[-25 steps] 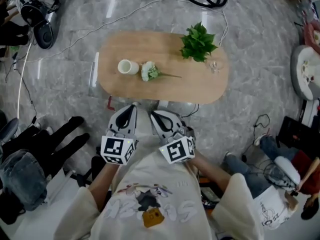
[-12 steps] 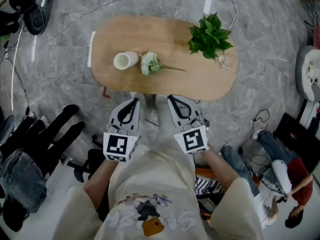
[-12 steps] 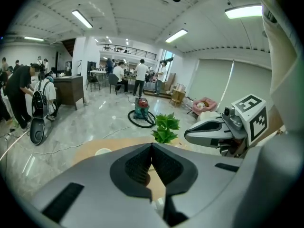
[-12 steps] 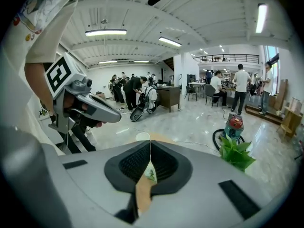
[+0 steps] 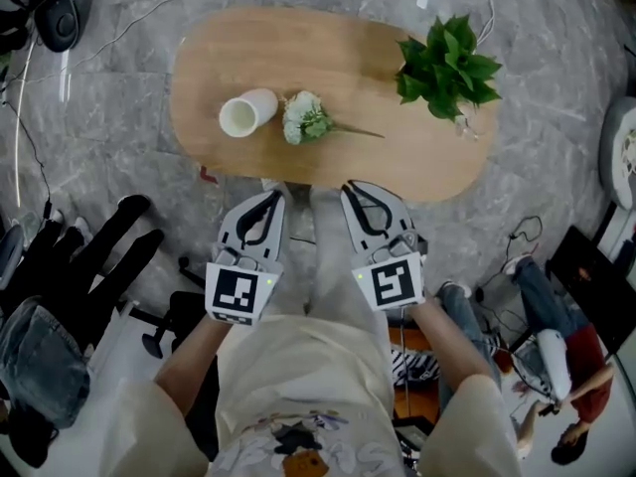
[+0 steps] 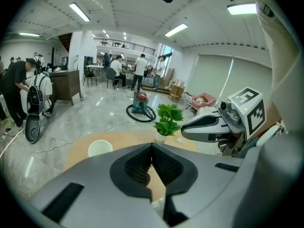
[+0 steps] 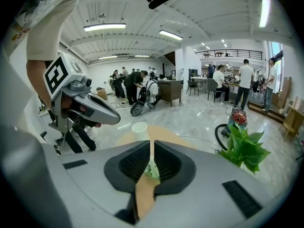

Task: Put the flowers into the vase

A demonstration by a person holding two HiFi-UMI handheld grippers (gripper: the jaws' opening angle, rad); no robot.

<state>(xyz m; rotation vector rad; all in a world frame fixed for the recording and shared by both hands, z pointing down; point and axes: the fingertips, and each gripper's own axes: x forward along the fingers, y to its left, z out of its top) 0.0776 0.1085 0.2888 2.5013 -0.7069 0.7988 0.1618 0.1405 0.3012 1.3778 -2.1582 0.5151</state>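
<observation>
A white vase (image 5: pixel 247 113) stands on the left part of the oval wooden table (image 5: pixel 328 58). Just to its right, a bunch of white flowers (image 5: pixel 304 118) lies flat with the stem pointing right. My left gripper (image 5: pixel 275 196) and right gripper (image 5: pixel 350 187) hover side by side over the table's near edge, short of both things. Both are shut with nothing in them. The left gripper view shows its tips (image 6: pixel 152 145) meeting, with the vase (image 6: pixel 100 147) beyond. In the right gripper view the flowers (image 7: pixel 152 170) show through the gap behind the closed tips (image 7: pixel 151 142).
A leafy green plant (image 5: pixel 447 63) in a small glass stands at the table's right end. Cables trail over the marble floor around the table. A person's dark legs (image 5: pixel 89 266) and a bag are at the left, more people and clutter at the right.
Both grippers have sunk and drawn closer to the table's near edge, staying shut. The table, vase and flowers now look larger and nearer in the head view.
</observation>
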